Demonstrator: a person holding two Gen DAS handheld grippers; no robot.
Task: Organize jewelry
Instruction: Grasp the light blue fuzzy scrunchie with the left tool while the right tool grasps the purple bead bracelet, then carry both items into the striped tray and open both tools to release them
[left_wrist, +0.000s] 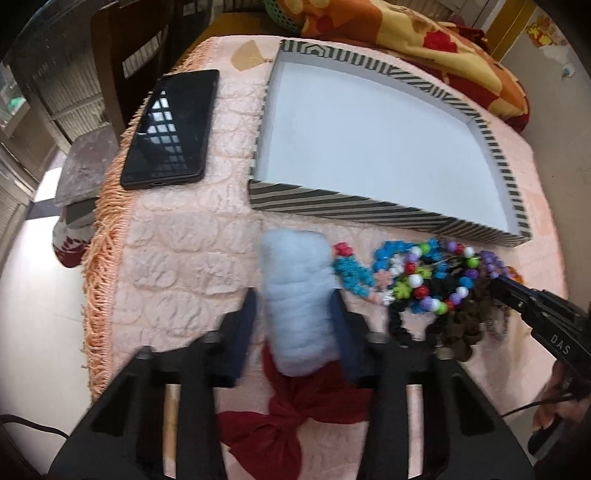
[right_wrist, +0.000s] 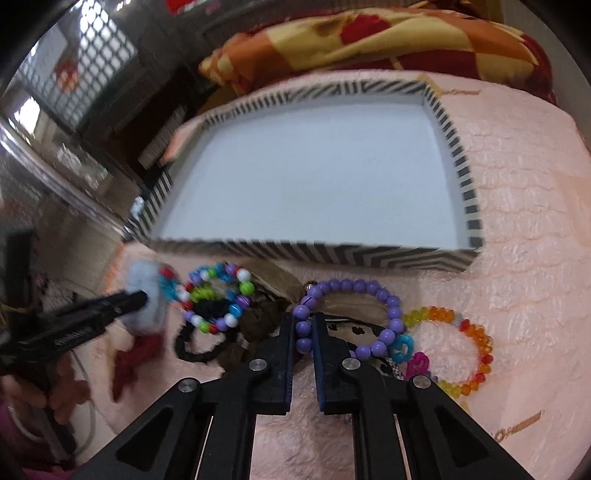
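- two grippers are at work at once: the left gripper (left_wrist: 295, 314) is closed on a pale blue wool roll (left_wrist: 297, 295), and the right gripper (right_wrist: 303, 332) is narrowed on the purple bracelet (right_wrist: 354, 317), with beads pinched between its fingers.
- the tray (left_wrist: 369, 206) stands just beyond the pile with its white floor bare; nothing is yet laid inside.
- the purple bracelet lies on the pink cloth (right_wrist: 517, 221) close to the tray's near wall, beside an orange bracelet (right_wrist: 461, 350) and over a dark patterned piece that cannot be identified.
- the pinch is best kept on two or three beads only, so that the elastic is not stretched.
- a straight lift is advised before any forward move, since the bracelet may be caught on the mixed-bead bracelets (right_wrist: 218, 299) or the black hair ties (right_wrist: 199, 347) nearby.
- the striped wall should be cleared fully before the bracelet is lowered.
- the wool is soft, so a light squeeze is judged enough.
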